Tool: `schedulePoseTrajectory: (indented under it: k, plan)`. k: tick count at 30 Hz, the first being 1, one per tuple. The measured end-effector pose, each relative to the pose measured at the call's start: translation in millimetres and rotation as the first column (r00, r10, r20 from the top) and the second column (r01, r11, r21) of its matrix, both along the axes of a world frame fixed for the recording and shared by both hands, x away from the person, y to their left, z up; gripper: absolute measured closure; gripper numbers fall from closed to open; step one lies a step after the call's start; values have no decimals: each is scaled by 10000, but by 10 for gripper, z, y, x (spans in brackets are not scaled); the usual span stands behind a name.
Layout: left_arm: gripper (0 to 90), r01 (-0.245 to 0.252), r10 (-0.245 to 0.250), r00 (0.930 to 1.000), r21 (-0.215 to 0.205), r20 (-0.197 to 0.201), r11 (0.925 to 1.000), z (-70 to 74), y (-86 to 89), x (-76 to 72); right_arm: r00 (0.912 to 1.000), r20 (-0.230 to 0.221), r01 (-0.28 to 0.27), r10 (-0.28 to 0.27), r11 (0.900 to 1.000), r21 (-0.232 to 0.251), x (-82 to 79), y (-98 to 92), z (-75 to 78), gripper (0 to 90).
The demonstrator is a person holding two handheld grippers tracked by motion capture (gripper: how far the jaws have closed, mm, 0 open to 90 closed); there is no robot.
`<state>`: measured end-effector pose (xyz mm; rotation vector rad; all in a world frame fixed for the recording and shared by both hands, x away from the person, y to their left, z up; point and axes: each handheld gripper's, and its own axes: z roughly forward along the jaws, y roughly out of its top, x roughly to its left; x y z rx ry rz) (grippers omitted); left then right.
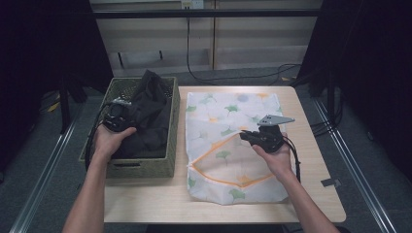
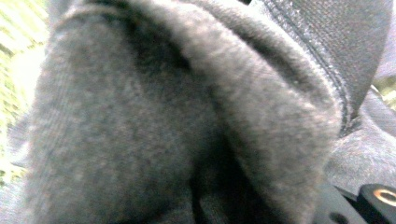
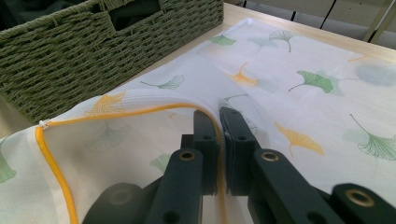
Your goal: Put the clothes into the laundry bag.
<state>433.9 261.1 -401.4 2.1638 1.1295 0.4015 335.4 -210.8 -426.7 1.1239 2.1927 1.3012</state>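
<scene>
Holding the dark garment inside the woven basket, the left gripper has its jaws closed on a thick fold of the cloth; in the left gripper view the grey fleece is bunched right in front of the camera, and the pads themselves are hidden by it. The garment is in the basket, which sits at the left edge of the table, and one part of the cloth stands up above the far rim.

On the table just beside the basket lies the white laundry bag printed with green and yellow leaves. Its mouth, with the orange zipper edge, is toward the near edge of the table. The right gripper is clamped on the upper lip of this mouth; in the right gripper view its two black jaws stand almost together with the thin fabric edge between them.

The step in hand seems to be taking the garment out of the basket to put it in the bag. To do it well, I think the left hand should lift straight up until the cloth is free of the basket wall, so it does not catch on the rim. The right gripper should raise the lip higher and keep it steady, so the mouth is wide. A heavy fleece can slip from a small pinch, therefore a slow carry is better.
</scene>
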Motion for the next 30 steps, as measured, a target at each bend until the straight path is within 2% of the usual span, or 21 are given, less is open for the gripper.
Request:
schedulePoseTrajectory:
  k: [1, 5, 6, 10, 11, 14, 16, 17, 18, 19, 20, 21, 22, 23, 24, 25, 26, 27, 28, 29, 30]
  plan:
    - [730, -48, 74, 9989, -564, 469, 9984, 85, 14, -71, 10000, 1, 9, -9, 10000, -4, 2, 2, 1, 862]
    - [737, 198, -115, 9961, -945, 879, 9953, 187, 21, -151, 10000, -4, 45, -44, 10000, 59, 5, -4, 0, 862]
    - [740, 143, -19, 9930, -1041, 1183, 9945, 216, 20, -177, 10000, -2, 64, -64, 10000, 39, 4, -5, 2, 864]
    - [748, 489, -125, 9848, -2072, 1734, 9771, 360, 88, -261, 10000, 29, 64, -64, 10000, 57, -1, -8, 8, 872]
    - [750, 457, -24, 9812, -2202, 1931, 9744, 423, 106, -284, 10000, 18, 72, -72, 9999, 70, -3, -8, 11, 874]
    - [750, 419, 44, 9789, -2221, 2042, 9741, 483, 116, -301, 10000, 11, 71, -71, 9999, 89, -4, -11, 13, 875]
    - [750, 523, 47, 9762, -2568, 2166, 9651, 544, 133, -313, 10000, 19, 76, -76, 9999, 95, -5, -13, 17, 875]
    - [750, 592, 136, 9715, -2981, 2366, 9527, 623, 154, -332, 10000, 21, 94, -94, 9999, 100, -3, -14, 17, 875]
    - [750, 592, 136, 9715, -2981, 2366, 9527, 623, 154, -332, 10000, 21, 94, -94, 9999, 100, -3, -14, 17, 875]
    - [750, 638, 260, 9659, -3341, 2576, 9404, 710, 179, -348, 10000, 18, 81, -81, 9999, 89, -4, -11, 18, 875]
    - [750, 638, 260, 9659, -3341, 2576, 9404, 710, 179, -348, 10000, 26, 88, -88, 9999, 87, -4, -11, 19, 874]
    - [750, 652, 438, 9606, -3754, 2746, 9246, 796, 204, -359, 9999, 18, 110, -110, 9999, 115, -3, -10, 21, 874]
    - [750, 652, 438, 9606, -3754, 2746, 9246, 796, 204, -359, 9999, 18, 110, -110, 9999, 115, -3, -10, 21, 874]
    - [749, 789, 344, 9595, -3838, 2795, 9200, 840, 215, -365, 10000, 44, 75, -76, 9999, 95, -6, -14, 24, 874]
    - [749, 745, 430, 9554, -3792, 2923, 9223, 885, 214, -378, 10000, 44, 75, -76, 9999, 95, -6, -14, 24, 874]
    - [749, 916, 370, 9510, -3936, 3071, 9147, 959, 218, -404, 9999, 61, 93, -94, 9999, 127, -9, -20, 30, 874]
    - [750, 916, 370, 9510, -3936, 3071, 9147, 959, 218, -404, 9999, 72, 120, -122, 9998, 157, -10, -22, 34, 875]
    - [750, 924, 422, 9459, -3919, 3217, 9154, 995, 227, -423, 9999, 72, 120, -122, 9998, 157, -10, -22, 34, 875]
    - [750, 1029, 404, 9435, -4068, 3289, 9077, 1029, 242, -439, 9999, 76, 109, -110, 9998, 162, -11, -26, 36, 875]
    - [749, 1099, 538, 9324, -4221, 3575, 8999, 1101, 272, -477, 9999, 81, 130, -131, 9998, 157, -13, -31, 41, 876]
    - [749, 1099, 538, 9324, -4221, 3575, 8999, 1101, 272, -477, 9999, 81, 130, -131, 9998, 157, -13, -31, 41, 876]
